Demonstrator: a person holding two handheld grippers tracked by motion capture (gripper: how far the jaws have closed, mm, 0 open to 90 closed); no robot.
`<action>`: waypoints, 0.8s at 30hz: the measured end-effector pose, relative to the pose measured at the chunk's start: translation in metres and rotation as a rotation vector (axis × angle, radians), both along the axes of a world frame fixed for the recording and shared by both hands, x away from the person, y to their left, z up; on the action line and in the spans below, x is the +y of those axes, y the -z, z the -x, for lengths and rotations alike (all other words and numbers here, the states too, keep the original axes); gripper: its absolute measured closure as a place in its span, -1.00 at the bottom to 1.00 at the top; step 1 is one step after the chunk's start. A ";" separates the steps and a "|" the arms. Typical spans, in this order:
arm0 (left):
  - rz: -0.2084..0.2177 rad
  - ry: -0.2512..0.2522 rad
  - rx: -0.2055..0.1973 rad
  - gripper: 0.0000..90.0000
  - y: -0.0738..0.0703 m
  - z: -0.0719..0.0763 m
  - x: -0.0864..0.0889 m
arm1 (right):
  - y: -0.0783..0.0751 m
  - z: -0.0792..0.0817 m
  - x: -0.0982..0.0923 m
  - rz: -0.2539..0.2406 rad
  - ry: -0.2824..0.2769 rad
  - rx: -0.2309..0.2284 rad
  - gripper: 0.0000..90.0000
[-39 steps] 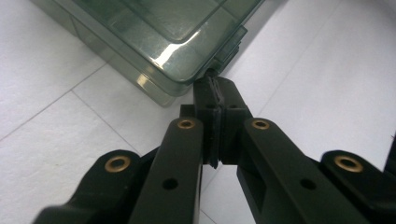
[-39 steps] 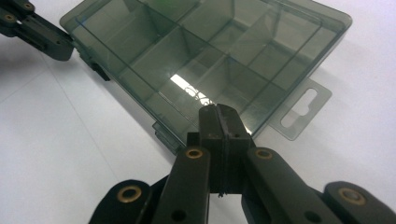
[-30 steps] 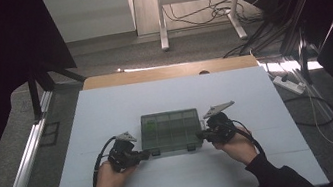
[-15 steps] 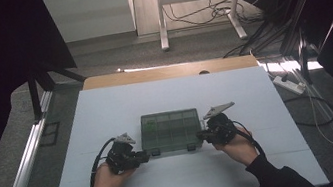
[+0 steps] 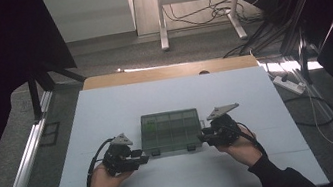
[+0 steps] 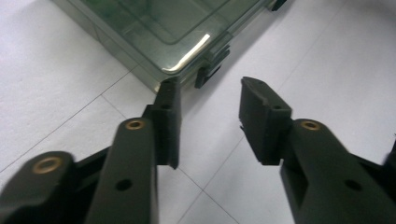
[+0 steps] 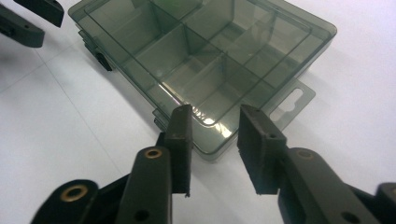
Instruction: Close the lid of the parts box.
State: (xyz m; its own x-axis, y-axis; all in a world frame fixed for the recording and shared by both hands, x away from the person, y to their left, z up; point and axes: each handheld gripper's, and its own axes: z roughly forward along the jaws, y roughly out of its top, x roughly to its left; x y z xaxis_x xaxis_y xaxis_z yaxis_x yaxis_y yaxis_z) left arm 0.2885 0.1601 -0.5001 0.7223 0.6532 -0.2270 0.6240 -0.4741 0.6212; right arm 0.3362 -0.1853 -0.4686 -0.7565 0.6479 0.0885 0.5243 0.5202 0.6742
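Note:
A clear green-tinted compartment box [image 5: 170,131] lies shut on the white table [image 5: 164,94]. My left gripper [image 5: 140,158] sits at its near left corner and my right gripper [image 5: 203,138] at its near right corner. In the left gripper view the gripper [image 6: 208,84] has just been opening, with only bare table between the fingers, just short of the box [image 6: 159,28] and its black latch [image 6: 212,65]. The right gripper [image 7: 215,111] has also just been opening. The near corner of the box [image 7: 201,51] lies between its parted fingers, and the pads do not press on it.
A wooden strip [image 5: 166,72] borders the table's far edge. A metal rail [image 5: 20,172] runs along the floor at the left, and a power strip [image 5: 290,85] with cables lies at the right. White desk legs [image 5: 162,18] stand farther back.
Both hands have stayed at the box's near corners. The jaws of both grippers have moved apart.

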 end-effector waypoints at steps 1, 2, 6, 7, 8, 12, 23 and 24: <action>0.001 -0.001 -0.003 0.18 -0.001 0.001 0.000 | 0.000 0.001 -0.001 -0.004 0.006 0.006 0.33; 0.002 -0.006 -0.008 0.12 -0.001 0.003 0.000 | -0.001 0.001 -0.001 -0.003 0.006 0.006 0.31; 0.010 -0.013 -0.010 -0.04 -0.002 0.006 0.003 | -0.002 0.004 -0.003 0.003 0.003 -0.009 0.25; 0.012 -0.020 -0.021 -0.17 -0.003 0.008 0.004 | -0.002 0.006 -0.005 0.001 0.002 -0.010 0.23; 0.012 -0.020 -0.021 -0.22 -0.003 0.008 0.004 | -0.002 0.006 -0.005 0.001 0.002 -0.010 0.23; 0.007 -0.030 -0.045 -0.43 -0.005 0.012 0.005 | -0.004 0.010 -0.007 0.008 -0.006 -0.014 0.15; 0.017 -0.069 -0.097 -0.87 -0.012 0.024 0.015 | -0.011 0.022 -0.025 0.011 0.000 -0.017 -0.18; 0.021 -0.074 -0.099 -0.89 -0.012 0.026 0.017 | -0.012 0.023 -0.028 0.005 0.001 -0.025 -0.21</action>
